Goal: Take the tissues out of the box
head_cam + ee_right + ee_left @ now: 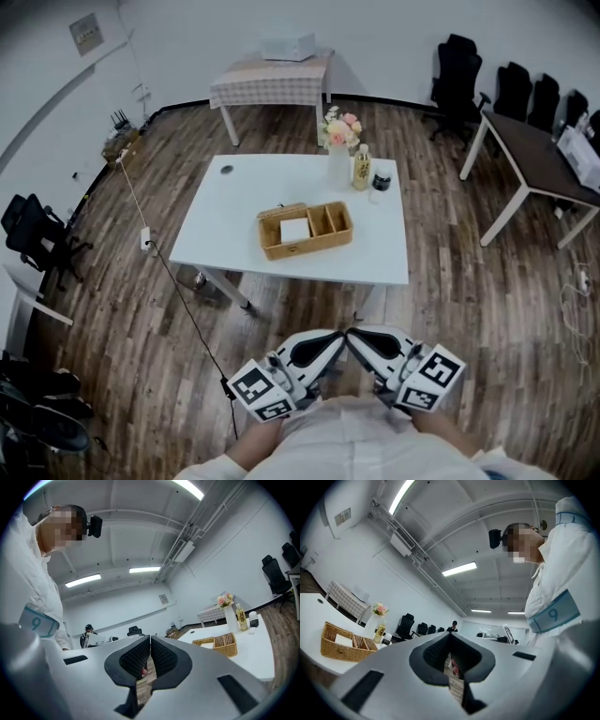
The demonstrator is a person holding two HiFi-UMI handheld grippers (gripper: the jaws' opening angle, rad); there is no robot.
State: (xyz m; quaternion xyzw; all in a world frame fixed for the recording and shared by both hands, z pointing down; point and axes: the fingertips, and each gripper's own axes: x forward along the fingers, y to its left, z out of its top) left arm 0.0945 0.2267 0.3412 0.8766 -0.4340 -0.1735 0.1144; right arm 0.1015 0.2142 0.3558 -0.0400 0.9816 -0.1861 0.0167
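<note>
Standing back from the white table (234, 202), with floor between the person and its near edge. Task not started, as far as I can judge.

Tissues (294, 230) look like a white stack in the left compartment of the wicker box (309, 247), which is near the table middle. Nothing pulled out, and no loose tissue on the table or floor. The other two compartments look empty from the head view.

Left gripper (450, 635) has its jaws pressed together with nothing between the pads. Right gripper (150, 638) is the same, closed and empty. Both are held close to the body with tips nearly meeting, well apart from the box.

Left to do, by my read: step up to the table, open a gripper, pinch the tissues, lift them out. That is all of it.

Writing:
- The bottle (361, 168) beside the flower vase (338, 161) has a yellow label with dark characters, too small to read.
- The small jar (381, 182) has no legible print.
- The wall plate (85, 33) is unreadable.
- The marker cubes (260, 391) show black-and-white squares only, no words.
</note>
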